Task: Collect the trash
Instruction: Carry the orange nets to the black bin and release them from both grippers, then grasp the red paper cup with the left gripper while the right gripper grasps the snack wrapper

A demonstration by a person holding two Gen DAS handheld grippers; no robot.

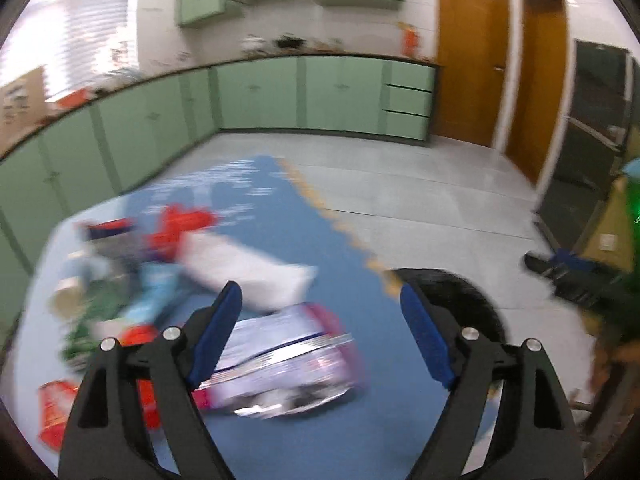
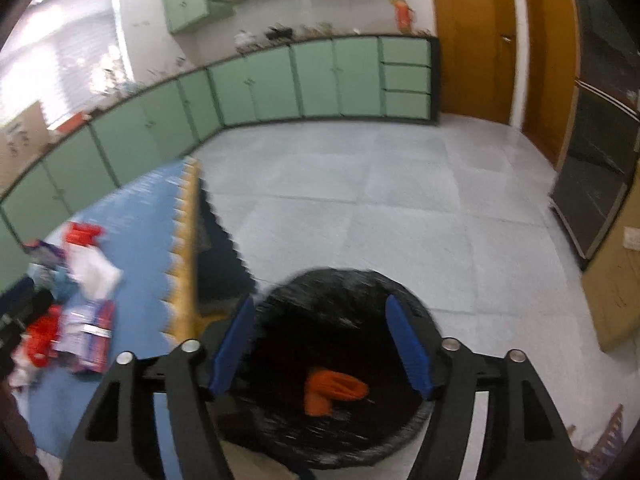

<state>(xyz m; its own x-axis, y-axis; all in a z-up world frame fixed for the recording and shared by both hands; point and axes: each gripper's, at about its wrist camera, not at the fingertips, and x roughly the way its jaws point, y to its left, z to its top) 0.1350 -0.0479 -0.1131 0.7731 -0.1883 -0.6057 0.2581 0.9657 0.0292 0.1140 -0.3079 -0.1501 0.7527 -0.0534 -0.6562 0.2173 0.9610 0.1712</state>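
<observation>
A purple packet lies on the blue tabletop, long axis 9-to-3, under the left gripper's wide, empty jaws. Right gripper, jaws wide, hangs over the black bin holding an orange wrapper.

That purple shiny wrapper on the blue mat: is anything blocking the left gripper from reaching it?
Nothing visible does. The left gripper is open just above the purple wrapper, which lies on top at the near edge of the trash pile, uncovered.
</observation>
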